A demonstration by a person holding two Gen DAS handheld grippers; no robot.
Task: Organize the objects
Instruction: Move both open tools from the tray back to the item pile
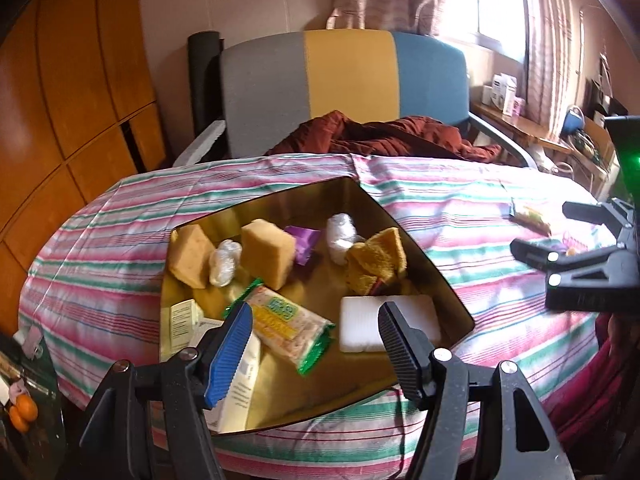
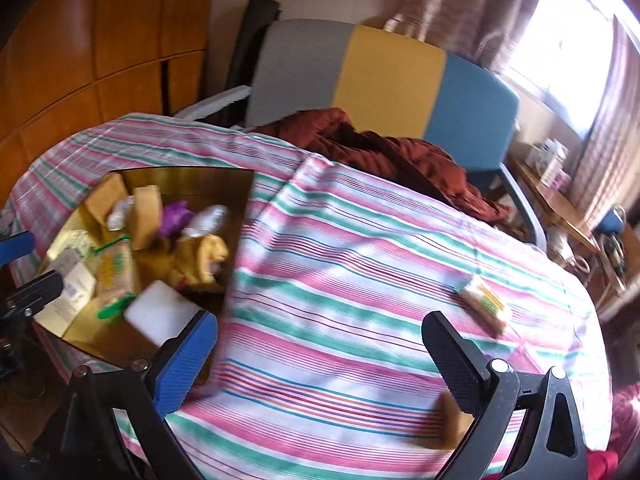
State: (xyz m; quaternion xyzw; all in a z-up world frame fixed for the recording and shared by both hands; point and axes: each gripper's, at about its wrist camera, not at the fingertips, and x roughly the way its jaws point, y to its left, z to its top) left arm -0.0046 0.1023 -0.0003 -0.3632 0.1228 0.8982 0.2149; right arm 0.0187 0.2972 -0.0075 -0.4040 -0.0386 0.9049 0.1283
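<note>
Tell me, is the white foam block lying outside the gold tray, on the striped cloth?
No, the white foam block lies inside the gold tray, near its front corner, beside the green-edged snack packet.

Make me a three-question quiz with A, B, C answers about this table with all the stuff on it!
1. Where is the white block?
A. Inside the gold box
B. On the chair
C. On the floor

2. Which colours has the chair back?
A. All red
B. Grey, yellow and blue
C. Black and white

3. How is the right gripper?
A. Shut on a sponge
B. Shut on the cloth
C. Open, with nothing in it

Answers:
1 A: the block lies on the box's floor, near its front corner.
2 B: three upright bands stand side by side.
3 C: only the striped cloth shows between its fingers.
</note>
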